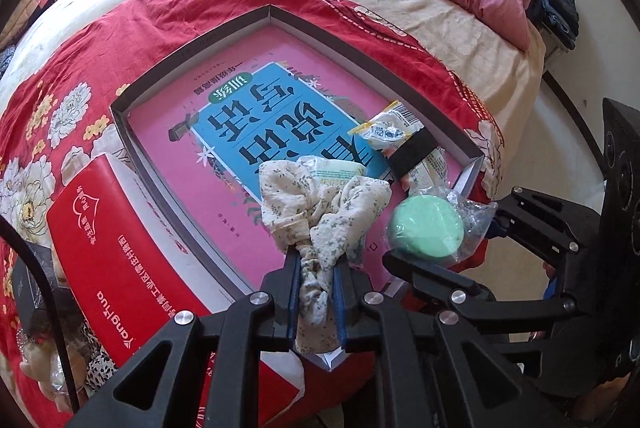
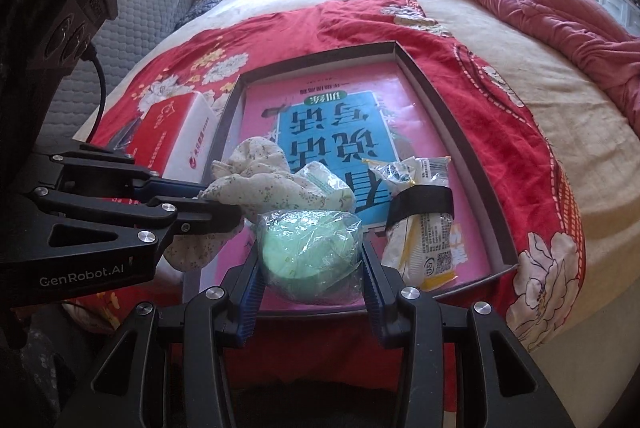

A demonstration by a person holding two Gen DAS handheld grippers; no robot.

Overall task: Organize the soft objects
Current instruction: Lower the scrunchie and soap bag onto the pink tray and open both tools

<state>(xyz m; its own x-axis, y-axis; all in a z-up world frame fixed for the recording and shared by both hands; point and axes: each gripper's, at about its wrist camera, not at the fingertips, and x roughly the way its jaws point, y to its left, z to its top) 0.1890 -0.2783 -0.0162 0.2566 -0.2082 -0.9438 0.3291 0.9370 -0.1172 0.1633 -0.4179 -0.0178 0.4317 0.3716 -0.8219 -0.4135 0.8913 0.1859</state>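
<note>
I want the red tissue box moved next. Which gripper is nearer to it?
Left. The left gripper, shut on the floral cloth, hangs beside the red tissue box; the right gripper, holding the green wrapped puck, is farther off.

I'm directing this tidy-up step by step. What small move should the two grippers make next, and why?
Probably lower both a little further and let go. The left gripper is shut on the floral cream cloth, and the right gripper clamps the plastic-wrapped round green cake. Both hang over the near end of the shallow grey-walled tray, beside the banded white snack packet.
</note>
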